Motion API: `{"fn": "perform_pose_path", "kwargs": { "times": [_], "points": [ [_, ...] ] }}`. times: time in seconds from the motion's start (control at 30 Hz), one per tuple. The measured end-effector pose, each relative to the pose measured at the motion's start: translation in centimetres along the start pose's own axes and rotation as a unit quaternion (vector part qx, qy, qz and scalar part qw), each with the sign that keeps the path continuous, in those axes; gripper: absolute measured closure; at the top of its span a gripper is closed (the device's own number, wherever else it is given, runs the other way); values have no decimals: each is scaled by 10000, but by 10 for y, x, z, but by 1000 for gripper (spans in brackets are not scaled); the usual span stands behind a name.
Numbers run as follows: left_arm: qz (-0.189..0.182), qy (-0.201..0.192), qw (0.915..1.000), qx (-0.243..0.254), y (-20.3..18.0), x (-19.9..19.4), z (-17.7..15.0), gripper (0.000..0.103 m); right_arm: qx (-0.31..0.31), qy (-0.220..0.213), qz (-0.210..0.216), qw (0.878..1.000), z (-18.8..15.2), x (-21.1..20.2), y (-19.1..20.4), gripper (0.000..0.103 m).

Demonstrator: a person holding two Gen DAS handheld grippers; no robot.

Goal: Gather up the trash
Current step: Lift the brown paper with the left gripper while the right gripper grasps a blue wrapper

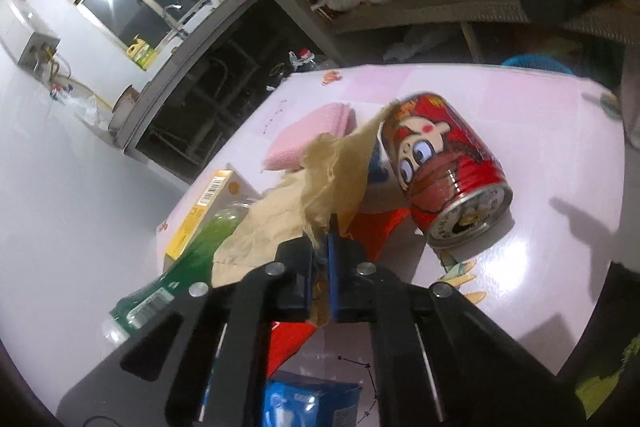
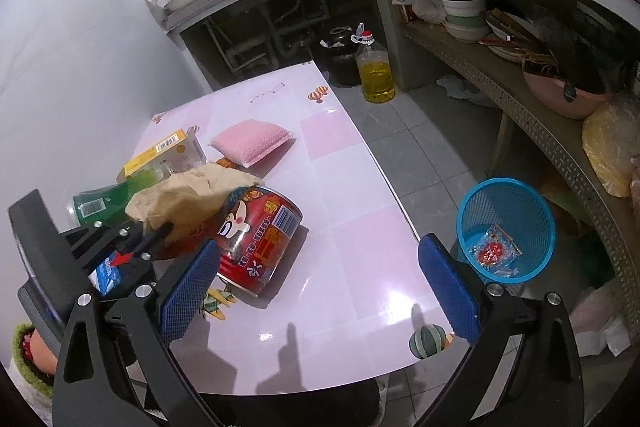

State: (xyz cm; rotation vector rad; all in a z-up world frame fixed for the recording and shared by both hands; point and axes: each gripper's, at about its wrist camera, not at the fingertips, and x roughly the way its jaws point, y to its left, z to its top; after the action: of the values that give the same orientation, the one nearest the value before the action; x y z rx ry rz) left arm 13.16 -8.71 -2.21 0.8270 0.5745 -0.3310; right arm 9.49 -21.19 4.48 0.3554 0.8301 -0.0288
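Paper, crumpled brown wrapper (image 1: 320,187), is lying on the pink tabletop (image 2: 352,211), draping over the red can (image 1: 448,179) & a green bottle (image 1: 180,267); it's looking light, soft, prone to tearing, so pinching a bunched fold is working best. Left claw (image 1: 320,247) is clamping shut on its near edge w/ the pads. Right claw (image 2: 320,291) is hovering wide open, holding nothing. Blue mesh basket (image 2: 468,211) on the floor is already holding one red snack wrapper (image 2: 494,251).
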Motion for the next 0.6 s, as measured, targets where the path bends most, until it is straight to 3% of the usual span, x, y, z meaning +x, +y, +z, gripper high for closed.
{"fn": "perform_pose_path", "kwargs": {
  "times": [0.27, 0.6],
  "points": [
    [46, -467, 9936, -1031, 42, -27, -2, 101, -36, -102, 80, 9999, 9, -2, 1, 7],
    [-119, -879, 9690, -2304, 99, -56, -14, 101, -320, -228, 550, 9977, 54, 12, 13, 7]
  ]
}}
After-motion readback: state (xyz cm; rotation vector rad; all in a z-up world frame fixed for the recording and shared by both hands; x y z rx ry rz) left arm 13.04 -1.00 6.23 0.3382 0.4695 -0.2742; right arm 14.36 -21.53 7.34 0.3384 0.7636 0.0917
